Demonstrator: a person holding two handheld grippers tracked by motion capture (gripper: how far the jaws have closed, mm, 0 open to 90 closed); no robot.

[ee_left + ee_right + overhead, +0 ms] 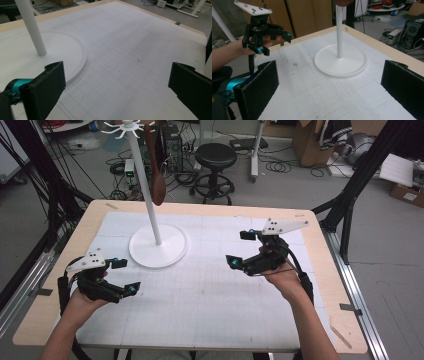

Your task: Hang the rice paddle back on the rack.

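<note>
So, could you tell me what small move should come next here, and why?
Probably raise the right gripper toward the brown spoon hanging from the white stand. Both the right and the left gripper are open and hold nothing, the mat between them is bare, and the right gripper view already faces the stand's pole.
</note>
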